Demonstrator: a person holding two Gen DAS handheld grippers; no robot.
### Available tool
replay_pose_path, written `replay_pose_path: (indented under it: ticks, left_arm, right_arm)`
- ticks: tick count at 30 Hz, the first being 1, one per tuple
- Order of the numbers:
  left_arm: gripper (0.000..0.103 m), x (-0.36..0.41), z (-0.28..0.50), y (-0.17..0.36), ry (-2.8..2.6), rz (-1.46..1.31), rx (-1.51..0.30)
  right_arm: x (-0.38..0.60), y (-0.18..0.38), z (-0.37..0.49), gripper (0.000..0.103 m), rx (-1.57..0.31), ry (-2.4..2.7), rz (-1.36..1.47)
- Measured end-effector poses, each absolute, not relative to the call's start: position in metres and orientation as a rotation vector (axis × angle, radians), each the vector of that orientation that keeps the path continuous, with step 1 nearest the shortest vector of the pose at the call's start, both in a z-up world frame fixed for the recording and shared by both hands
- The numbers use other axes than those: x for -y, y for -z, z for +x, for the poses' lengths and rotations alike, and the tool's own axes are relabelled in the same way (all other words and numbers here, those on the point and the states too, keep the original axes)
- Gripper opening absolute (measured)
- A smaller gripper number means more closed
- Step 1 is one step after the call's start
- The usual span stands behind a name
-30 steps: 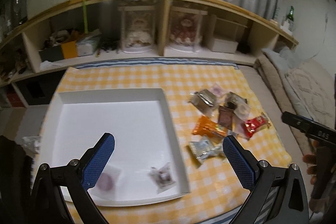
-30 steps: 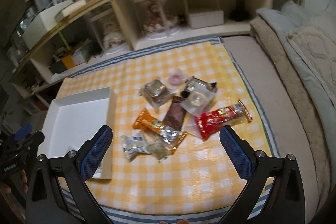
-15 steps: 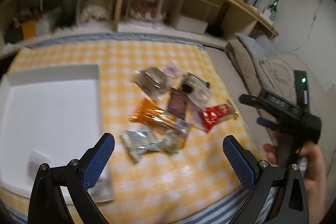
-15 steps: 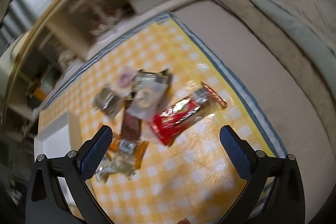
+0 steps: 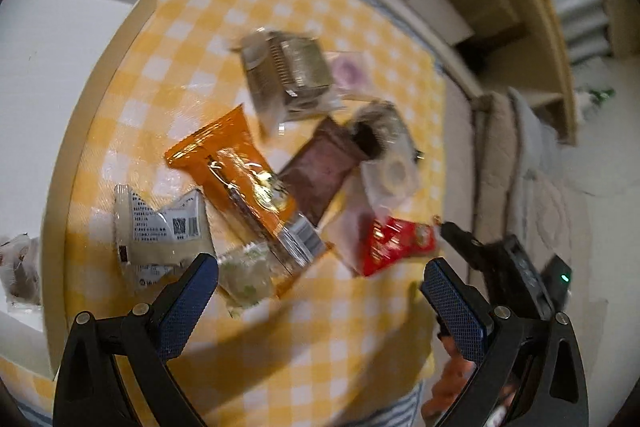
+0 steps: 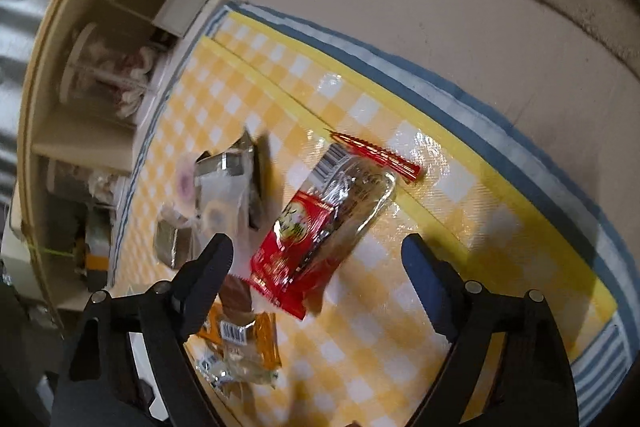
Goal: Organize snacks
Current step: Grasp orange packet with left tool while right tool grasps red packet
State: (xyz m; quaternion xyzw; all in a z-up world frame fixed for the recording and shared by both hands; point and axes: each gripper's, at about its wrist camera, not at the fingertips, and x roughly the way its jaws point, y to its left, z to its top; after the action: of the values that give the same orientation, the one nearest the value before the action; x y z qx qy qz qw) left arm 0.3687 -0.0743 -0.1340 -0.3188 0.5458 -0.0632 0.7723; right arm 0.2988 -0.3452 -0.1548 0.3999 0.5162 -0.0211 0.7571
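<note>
1. The left gripper (image 5: 318, 281) was spread wide and held nothing; its blue pads (image 5: 188, 303) hung above the checked cloth (image 5: 320, 355) at the bottom of the left wrist view.
2. The right gripper (image 6: 318, 263) was also spread wide, empty, with the red pack (image 6: 320, 227) lying on the cloth (image 6: 400, 327) between its fingers, not touched by either as far as the tilted view showed.
3. In the left view the snacks sat in a loose heap at mid-frame: an orange pack (image 5: 240, 179) lay diagonally, its lower end over a pale green packet (image 5: 246, 277).
4. A white packet (image 5: 160, 231) with a printed code lay just left of the orange pack.
5. A brown pack (image 5: 322, 171) touched the orange one on its right, and a clear wrapper (image 5: 390, 163) with a round sweet overlapped the brown pack's upper right end.
6. A silver pack (image 5: 288, 75) lay above the heap, with a pink-centred sweet (image 5: 348, 73) just to its right.
7. The red pack (image 5: 394, 243) lay at lower right, close to the tip of the right gripper (image 5: 456, 233), which was blurred there.
8. The white tray (image 5: 48, 99) filled the left edge of the frame, with one small wrapped snack (image 5: 18, 269) inside at lower left.
</note>
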Motion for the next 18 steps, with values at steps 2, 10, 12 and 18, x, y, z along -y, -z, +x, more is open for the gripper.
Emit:
replay_pose_path:
  ticks: [2, 10, 12, 18]
  left_arm:
    - [0.103, 0.077, 0.379, 0.143, 0.095, -0.69, -1.204]
    - [0.094, 0.098, 0.421, 0.168, -0.045, -0.616, -1.228]
    - [0.088, 0.109, 0.431, 0.171, -0.058, -0.576, -1.219]
    - [0.078, 0.136, 0.447, 0.18, -0.05, -0.456, -1.215]
  right_arm:
    - [0.343, 0.158, 0.302, 0.088, -1.116, 0.055, 0.879]
    - [0.326, 0.168, 0.311, 0.088, -1.115, 0.109, 0.724]
    - [0.322, 0.168, 0.314, 0.088, -1.108, 0.099, 0.688]
    - [0.312, 0.17, 0.318, 0.088, -1.121, 0.093, 0.592]
